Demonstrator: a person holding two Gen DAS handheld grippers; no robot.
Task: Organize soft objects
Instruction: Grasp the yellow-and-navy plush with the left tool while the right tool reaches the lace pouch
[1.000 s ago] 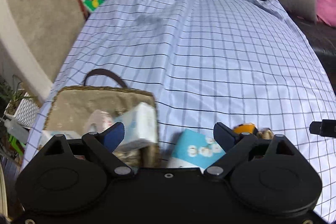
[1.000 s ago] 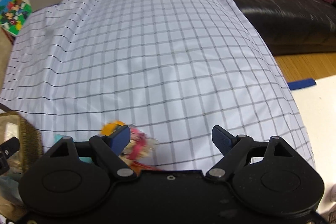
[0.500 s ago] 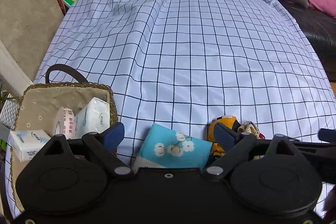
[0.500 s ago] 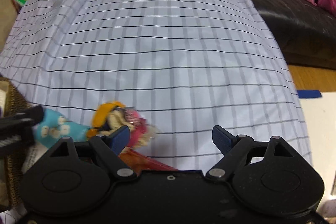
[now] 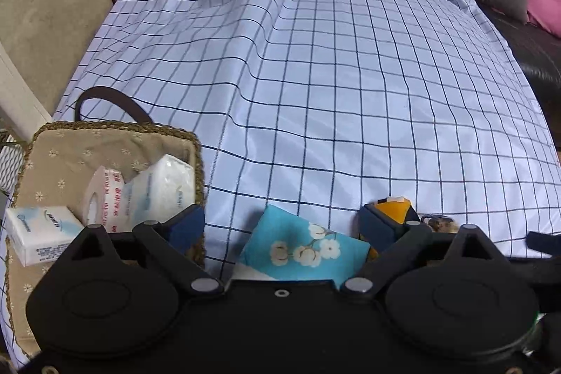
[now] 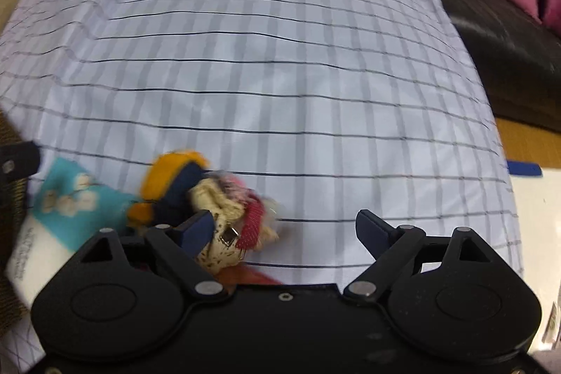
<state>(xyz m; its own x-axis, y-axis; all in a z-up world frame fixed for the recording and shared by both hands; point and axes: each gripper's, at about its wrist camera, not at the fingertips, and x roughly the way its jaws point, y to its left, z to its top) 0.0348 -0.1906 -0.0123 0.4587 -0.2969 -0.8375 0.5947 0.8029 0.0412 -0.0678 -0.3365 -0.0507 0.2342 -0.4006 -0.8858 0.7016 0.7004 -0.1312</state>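
Both grippers are lowered toward the bench. The left gripper [image 5: 282, 226], jaws just widened, empty, is framed over the blue tissue pack [image 5: 305, 247]; the right gripper [image 6: 285, 228], spread and empty, has the plush toy [image 6: 231, 219] at ten o'clock. Pickup looks imminent.

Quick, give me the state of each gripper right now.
Left gripper: open, has just been opening, holding nothing; the blue floral tissue pack lies between its fingers.
Right gripper: open, holding nothing.
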